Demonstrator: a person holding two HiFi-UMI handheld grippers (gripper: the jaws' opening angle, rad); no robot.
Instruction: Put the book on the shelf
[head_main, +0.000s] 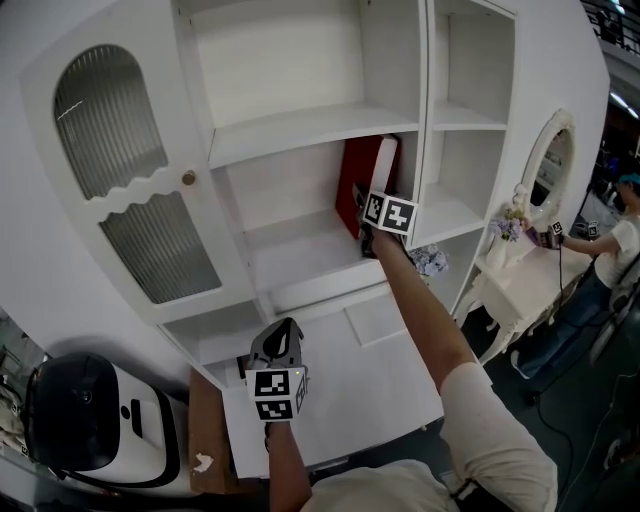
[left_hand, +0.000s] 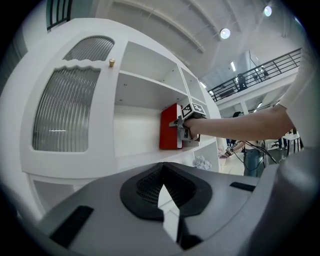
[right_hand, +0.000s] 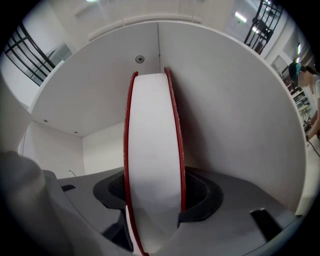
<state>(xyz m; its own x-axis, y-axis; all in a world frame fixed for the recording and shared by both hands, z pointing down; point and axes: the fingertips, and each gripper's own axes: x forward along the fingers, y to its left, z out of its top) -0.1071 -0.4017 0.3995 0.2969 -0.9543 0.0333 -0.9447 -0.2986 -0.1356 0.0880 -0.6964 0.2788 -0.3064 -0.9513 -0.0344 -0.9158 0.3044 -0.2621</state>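
Right gripper view: my right gripper (right_hand: 153, 202) pinches the red book (right_hand: 152, 130) upright, pages toward me, beside the shelf wall (right_hand: 235, 125); left gripper (left_hand: 162, 197), farther off, is closed

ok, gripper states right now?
Left gripper: shut, empty.
Right gripper: book between its jaws; gripped or loose, cannot tell.

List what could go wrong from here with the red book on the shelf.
1. The book stands upright beside the side wall, with bare shelf on its other side. Once released, it may tip over that way.
2. The jaws of the right gripper sit close on both covers, so pulling back could drag the book off the shelf.
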